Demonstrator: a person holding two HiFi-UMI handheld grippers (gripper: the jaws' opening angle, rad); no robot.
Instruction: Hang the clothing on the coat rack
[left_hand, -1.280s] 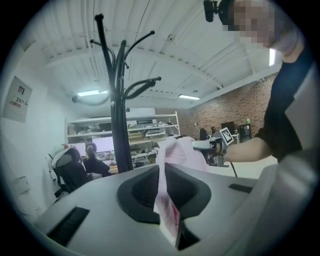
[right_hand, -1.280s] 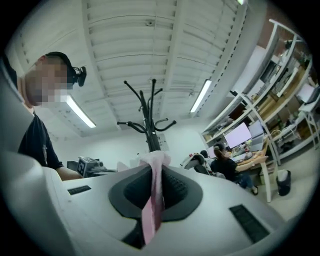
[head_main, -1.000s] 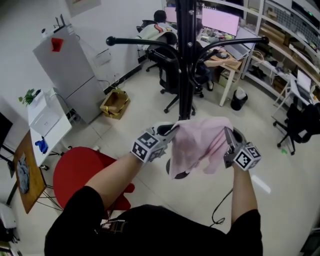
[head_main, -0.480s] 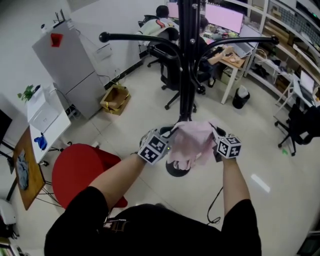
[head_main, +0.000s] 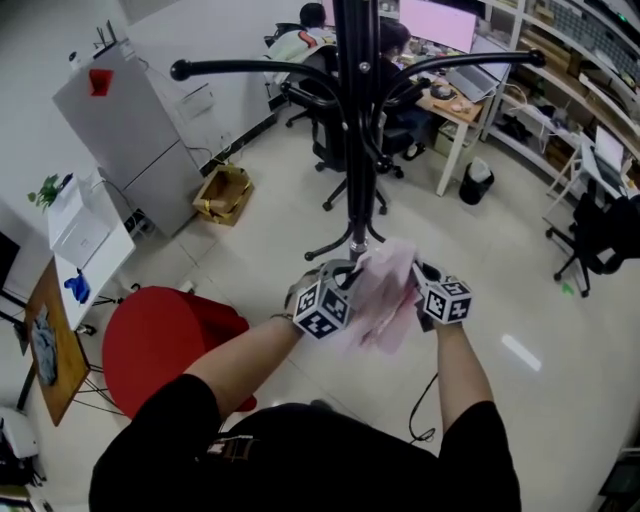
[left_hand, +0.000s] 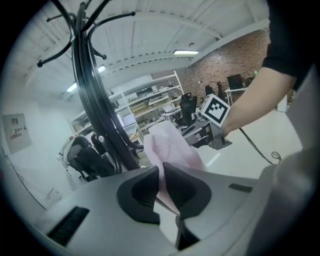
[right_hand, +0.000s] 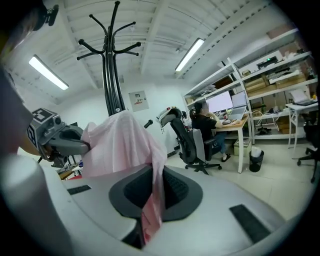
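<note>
**Two pinches on the pink garment (head_main: 385, 300), short of the coat rack (head_main: 358, 130)**

Both the left gripper (head_main: 343, 272) and the right gripper (head_main: 416, 274) are clamped almost closed on a fold of the cloth. They sit close together, so the fabric sags bunched between them. It hangs just on the near side of the rack's pole, well below the curved arms (head_main: 250, 68). Holding it at two spots probably keeps a span open to drape over an arm; that lift is not yet made.
</note>
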